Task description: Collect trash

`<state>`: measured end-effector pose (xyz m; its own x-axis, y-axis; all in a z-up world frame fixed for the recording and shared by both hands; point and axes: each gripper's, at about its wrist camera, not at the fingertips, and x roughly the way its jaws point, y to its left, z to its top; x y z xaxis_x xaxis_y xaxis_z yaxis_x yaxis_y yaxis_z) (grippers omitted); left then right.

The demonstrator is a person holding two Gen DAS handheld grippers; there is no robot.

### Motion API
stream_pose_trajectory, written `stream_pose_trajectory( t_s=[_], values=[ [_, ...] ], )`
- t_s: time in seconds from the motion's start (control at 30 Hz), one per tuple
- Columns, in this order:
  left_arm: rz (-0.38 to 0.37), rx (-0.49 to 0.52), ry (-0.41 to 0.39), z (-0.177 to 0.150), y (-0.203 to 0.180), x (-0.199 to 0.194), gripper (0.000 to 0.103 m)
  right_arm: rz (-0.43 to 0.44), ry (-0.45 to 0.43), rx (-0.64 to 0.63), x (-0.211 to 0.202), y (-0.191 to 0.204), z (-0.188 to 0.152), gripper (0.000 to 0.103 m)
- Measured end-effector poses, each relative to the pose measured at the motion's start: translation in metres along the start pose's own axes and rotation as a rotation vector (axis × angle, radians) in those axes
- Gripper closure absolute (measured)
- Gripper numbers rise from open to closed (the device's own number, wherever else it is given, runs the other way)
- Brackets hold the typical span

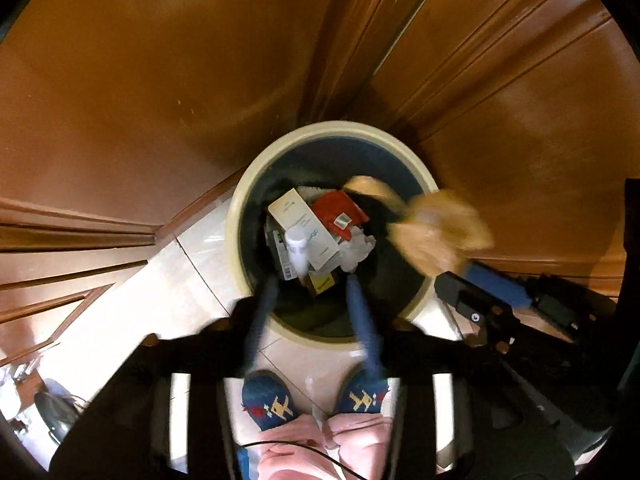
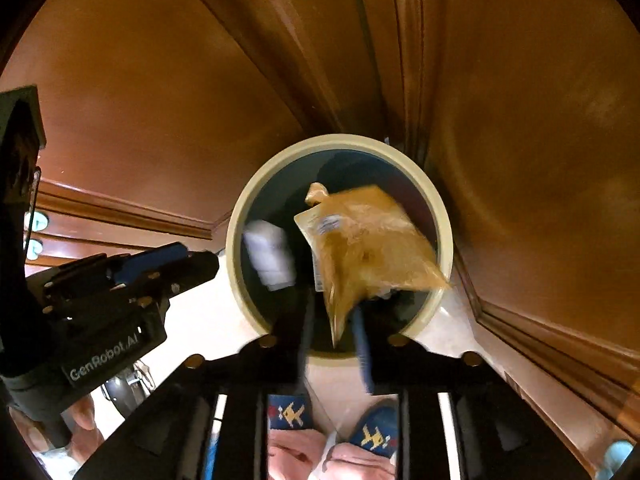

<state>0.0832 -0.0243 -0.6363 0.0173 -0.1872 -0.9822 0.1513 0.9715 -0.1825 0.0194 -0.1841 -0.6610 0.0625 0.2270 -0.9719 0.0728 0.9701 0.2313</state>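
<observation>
Item 1: round cream-rimmed dark-walled waste bin, standing on pale tiled floor in a corner of brown wood panelling. Contents incl. a white card box, a red packet, a white plastic bottle, crumpled white paper; rest too jumbled to tell.

Item 2: tan crinkled plastic bag, blurred, over the bin mouth just ahead of the right tongs. Blue fingers stood part spread; the bag's lower corner lay betw. them, but whether pinched or already free — cannot tell.

Item 3: left tongs, blue fingers spread, nothing seen betw. them, pointing down over the near rim. In the right-wrist view a blurred white object showed inside the bin, prob. dropping in; not certain.

Item 4: person's feet in blue patterned slippers, just short of the bin.

Step in hand, as judged: the drop-off — trash going into the bin. Next move would call for checking that the bag cleared the rim and fingers, then lifting both tongs clear to fetch more.
</observation>
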Motion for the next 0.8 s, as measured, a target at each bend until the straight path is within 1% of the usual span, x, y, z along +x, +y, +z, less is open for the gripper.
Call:
stream_pose_trajectory(
  t_s=[0.03, 0.07, 0.13, 0.27, 0.4, 0.57, 0.67, 0.8],
  values=[
    [0.003, -0.006, -0.001, 0.000, 0.001, 0.001, 0.038, 0.005, -0.001, 0.009, 0.001, -0.003, 0.001, 0.067],
    [0.000, -0.013, -0.001, 0.001, 0.003, 0.002, 0.033, 0.004, -0.003, 0.020, 0.002, -0.005, 0.001, 0.066],
    [0.001, -0.019, 0.002, 0.000, 0.007, 0.006, 0.028, -0.002, -0.010, 0.036, 0.003, -0.006, 0.001, 0.065],
    [0.014, -0.016, 0.004, -0.002, 0.009, -0.001, 0.026, -0.021, -0.004, 0.056, 0.002, -0.007, 0.001, 0.065],
    [0.027, -0.005, -0.006, -0.008, 0.008, -0.019, 0.022, -0.033, -0.007, 0.060, -0.012, -0.010, 0.000, 0.065],
    [0.032, -0.035, 0.001, -0.022, 0.014, -0.054, 0.021, -0.036, 0.005, 0.082, -0.045, -0.006, -0.012, 0.065],
    [0.037, -0.055, 0.003, -0.032, 0.012, -0.085, 0.021, -0.035, 0.015, 0.087, -0.073, 0.000, -0.018, 0.065],
    [0.081, -0.066, 0.004, -0.040, 0.002, -0.130, 0.021, -0.026, 0.009, 0.085, -0.119, 0.010, -0.025, 0.065]
  ],
)
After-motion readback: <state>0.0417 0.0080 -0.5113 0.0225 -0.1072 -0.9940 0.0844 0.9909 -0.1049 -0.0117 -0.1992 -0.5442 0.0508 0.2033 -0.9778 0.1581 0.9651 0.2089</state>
